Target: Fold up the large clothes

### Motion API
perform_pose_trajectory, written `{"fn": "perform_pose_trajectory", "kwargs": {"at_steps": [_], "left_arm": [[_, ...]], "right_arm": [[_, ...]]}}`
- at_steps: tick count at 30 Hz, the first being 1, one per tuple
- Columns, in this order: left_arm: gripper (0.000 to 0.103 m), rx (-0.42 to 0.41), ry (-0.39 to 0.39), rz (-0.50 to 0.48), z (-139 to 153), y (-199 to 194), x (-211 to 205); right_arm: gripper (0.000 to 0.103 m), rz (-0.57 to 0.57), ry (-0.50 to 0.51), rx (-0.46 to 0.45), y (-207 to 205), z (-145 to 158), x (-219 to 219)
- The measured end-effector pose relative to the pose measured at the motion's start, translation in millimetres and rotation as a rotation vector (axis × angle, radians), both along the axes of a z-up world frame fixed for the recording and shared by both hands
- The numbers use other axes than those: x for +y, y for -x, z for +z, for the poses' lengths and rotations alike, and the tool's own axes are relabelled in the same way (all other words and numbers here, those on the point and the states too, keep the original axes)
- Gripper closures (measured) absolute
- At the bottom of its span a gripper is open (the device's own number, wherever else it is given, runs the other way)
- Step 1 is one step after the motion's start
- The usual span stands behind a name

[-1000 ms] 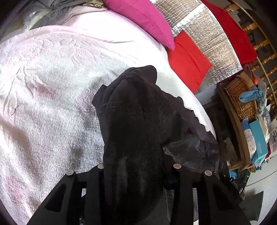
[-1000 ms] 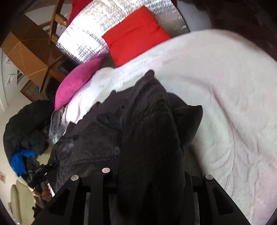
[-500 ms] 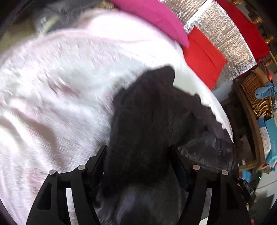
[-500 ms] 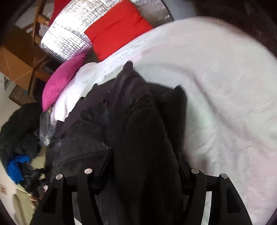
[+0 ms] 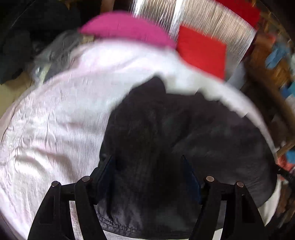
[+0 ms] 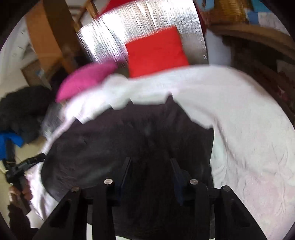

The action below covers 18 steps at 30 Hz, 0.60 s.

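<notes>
A large black garment (image 5: 166, 129) lies spread on the white bedspread (image 5: 55, 120); it also shows in the right wrist view (image 6: 129, 140). My left gripper (image 5: 147, 162) has its jaws apart, with a fold of the black cloth lying between them. My right gripper (image 6: 150, 164) also has its jaws apart, over the cloth's near edge. Both views are blurred by motion. The fingertips are partly hidden by the cloth.
A pink pillow (image 5: 125, 27) and a red pillow (image 5: 201, 51) lie at the head of the bed against a silver panel (image 6: 140, 37). Dark clothes (image 6: 22, 109) are heaped at the left. A wooden shelf with a wicker basket (image 6: 226, 11) stands at the right.
Both grippers have opened from shut on the black garment. The raised bunch of cloth has dropped and spread flat on the bed. Both cameras have swung toward the pillows.
</notes>
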<state>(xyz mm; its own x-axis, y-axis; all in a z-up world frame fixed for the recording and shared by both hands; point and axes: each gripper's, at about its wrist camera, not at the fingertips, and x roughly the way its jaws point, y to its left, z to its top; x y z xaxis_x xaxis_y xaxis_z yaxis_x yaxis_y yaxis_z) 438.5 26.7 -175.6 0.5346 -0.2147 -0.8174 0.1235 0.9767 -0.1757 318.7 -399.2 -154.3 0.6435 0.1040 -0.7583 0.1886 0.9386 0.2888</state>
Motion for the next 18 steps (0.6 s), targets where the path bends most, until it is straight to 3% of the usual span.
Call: {"fn": "perform_pose_trajectory", "kwargs": {"at_steps": [2, 4, 9, 11, 14, 18], "left_arm": [[0.025, 0.035, -0.011, 0.007, -11, -8, 3], [0.025, 0.041, 0.012, 0.017, -7, -11, 8], [0.024, -0.026, 0.149, 0.028, 15, -17, 20], [0.022, -0.040, 0.171, 0.054, 17, -28, 21], [0.022, -0.008, 0.149, 0.095, 8, -41, 19], [0.018, 0.063, 0.019, 0.161, -11, -57, 12]], "right_arm": [[0.062, -0.019, -0.059, 0.075, -11, -17, -9], [0.062, -0.021, -0.062, 0.065, -12, -13, -10], [0.060, -0.015, -0.093, -0.054, -17, 15, -16], [0.059, -0.025, -0.110, -0.090, -30, 20, -18], [0.059, -0.053, -0.129, -0.063, -53, 11, -19], [0.061, -0.148, -0.135, 0.041, -70, -21, -29]]}}
